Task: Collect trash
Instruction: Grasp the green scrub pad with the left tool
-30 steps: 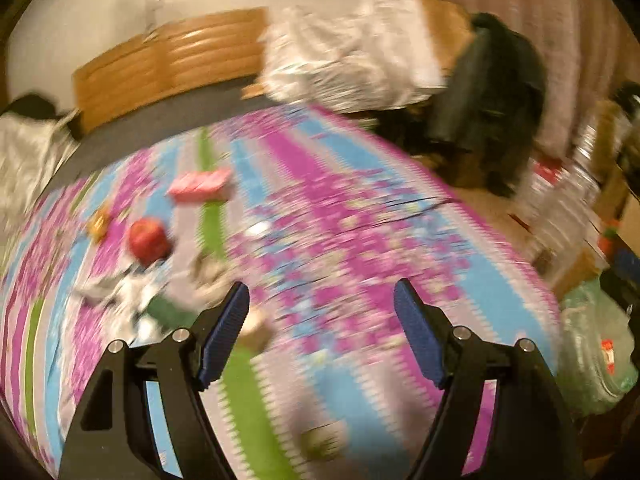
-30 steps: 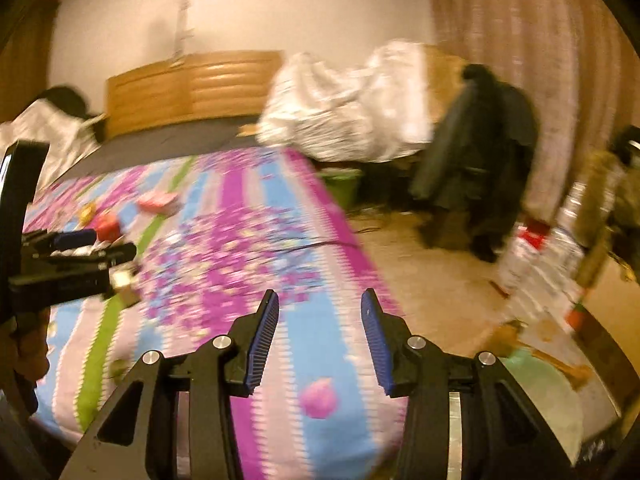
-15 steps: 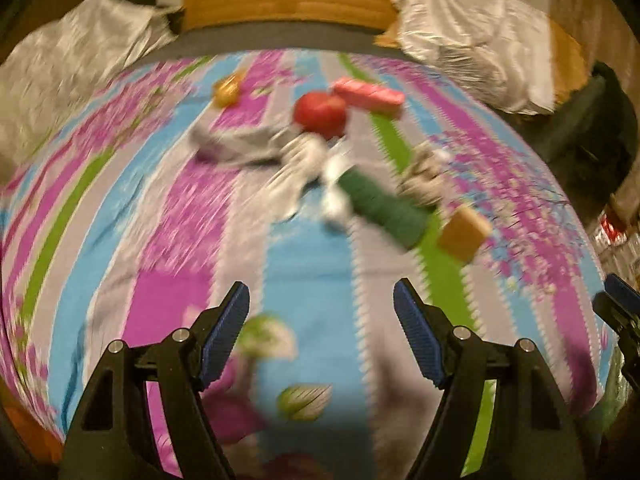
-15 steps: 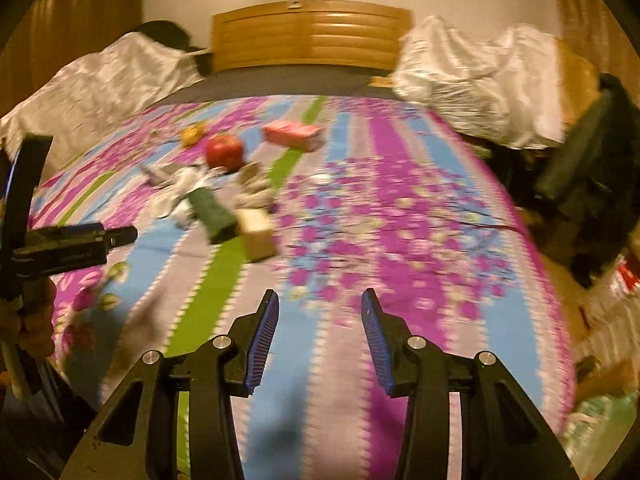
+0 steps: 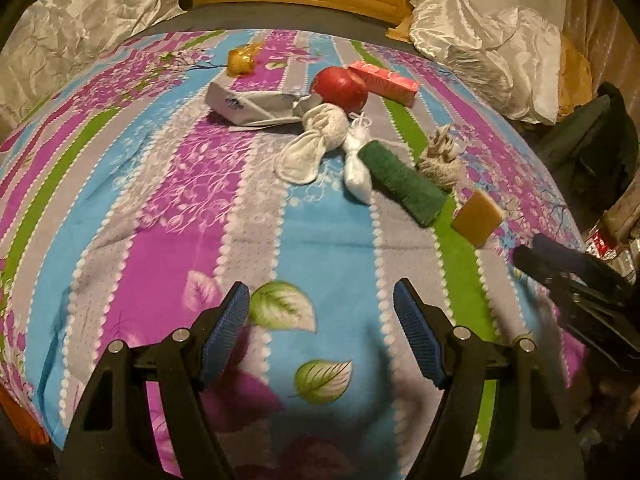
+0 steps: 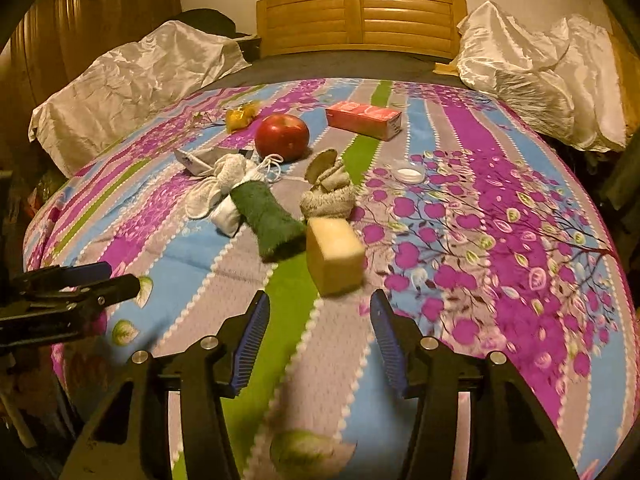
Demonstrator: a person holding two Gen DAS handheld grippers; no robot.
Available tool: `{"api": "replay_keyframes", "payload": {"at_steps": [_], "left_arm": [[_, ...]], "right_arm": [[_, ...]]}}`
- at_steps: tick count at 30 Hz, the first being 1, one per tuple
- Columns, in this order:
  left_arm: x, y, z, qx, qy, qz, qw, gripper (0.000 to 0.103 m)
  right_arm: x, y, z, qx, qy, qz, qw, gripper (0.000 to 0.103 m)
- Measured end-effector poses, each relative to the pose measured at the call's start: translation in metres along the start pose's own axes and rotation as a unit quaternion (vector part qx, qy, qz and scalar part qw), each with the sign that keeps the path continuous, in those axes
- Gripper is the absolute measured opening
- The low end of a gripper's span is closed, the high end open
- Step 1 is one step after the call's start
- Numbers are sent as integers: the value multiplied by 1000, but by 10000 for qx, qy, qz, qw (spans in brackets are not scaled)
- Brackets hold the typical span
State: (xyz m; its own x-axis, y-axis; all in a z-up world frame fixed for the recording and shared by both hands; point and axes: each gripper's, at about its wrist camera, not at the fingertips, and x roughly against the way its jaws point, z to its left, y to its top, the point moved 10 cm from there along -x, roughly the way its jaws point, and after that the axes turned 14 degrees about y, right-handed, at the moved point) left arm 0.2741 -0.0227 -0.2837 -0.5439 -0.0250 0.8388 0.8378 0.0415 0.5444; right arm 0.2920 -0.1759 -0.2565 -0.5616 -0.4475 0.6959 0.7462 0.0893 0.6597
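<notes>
Loose items lie on a striped floral bedspread (image 5: 168,208). There is a red apple (image 5: 339,87), a pink box (image 5: 384,82), a crumpled grey wrapper (image 5: 252,106), a yellow wrapper (image 5: 242,58), white socks (image 5: 316,142), a green sponge cloth (image 5: 400,182), a grey sock (image 5: 440,160) and a tan sponge block (image 5: 478,218). My left gripper (image 5: 322,332) is open and empty, above the near bedspread. My right gripper (image 6: 318,340) is open and empty, just short of the tan sponge block (image 6: 334,254). The apple (image 6: 282,137) and a small white lid (image 6: 407,171) lie farther off.
A wooden headboard (image 6: 360,20) stands at the far end. Silvery crumpled covers lie at the left (image 6: 132,84) and right (image 6: 532,68). Dark clothing (image 5: 592,140) hangs beyond the bed's right edge. Each gripper shows in the other's view, the right one (image 5: 576,280) and the left one (image 6: 68,292).
Both views have swung left from the room's right side onto the bed. The pile of items now lies ahead of both grippers. The right gripper has come close to the tan sponge block.
</notes>
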Motion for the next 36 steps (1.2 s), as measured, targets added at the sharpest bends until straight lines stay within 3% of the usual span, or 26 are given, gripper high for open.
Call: {"api": "replay_keyframes", "payload": {"at_steps": [10,14,15,18,24,30,33,34,36], "left_arm": [[-7,7,-11,23,-92,46,9999,71],[-10,6,-16,50,-124,116,9998,71],[-10,8,-21,63,-154,130,9998,71],[-8,14,-37,138,-326,165,9992,71],[-20,48,-88,509,-658,159,9964,71],[-69,62,-108,1063,-484,711,9906,70],[-87,57,-111,1088,-410,1003,9881,32],[-84,55,-109,1177,-511,982,9869,15],[-74,47,-102,1255,-693,1015,9845,11]], "right_arm": [[-33,14,-26,-121,96,37,9999,54],[-40,11,-27,-190,340,117,9992,30],[-38,11,-27,-222,374,79,9990,29],[-17,9,-33,-596,529,-211,9966,27],[41,-5,-52,-1204,403,-687,9895,26],[85,-23,-51,-1385,448,-843,9858,27],[97,-31,-47,-1472,503,-890,9838,27],[99,-34,-46,-1470,511,-893,9838,27],[103,-38,-42,-1463,531,-898,9837,27]]}}
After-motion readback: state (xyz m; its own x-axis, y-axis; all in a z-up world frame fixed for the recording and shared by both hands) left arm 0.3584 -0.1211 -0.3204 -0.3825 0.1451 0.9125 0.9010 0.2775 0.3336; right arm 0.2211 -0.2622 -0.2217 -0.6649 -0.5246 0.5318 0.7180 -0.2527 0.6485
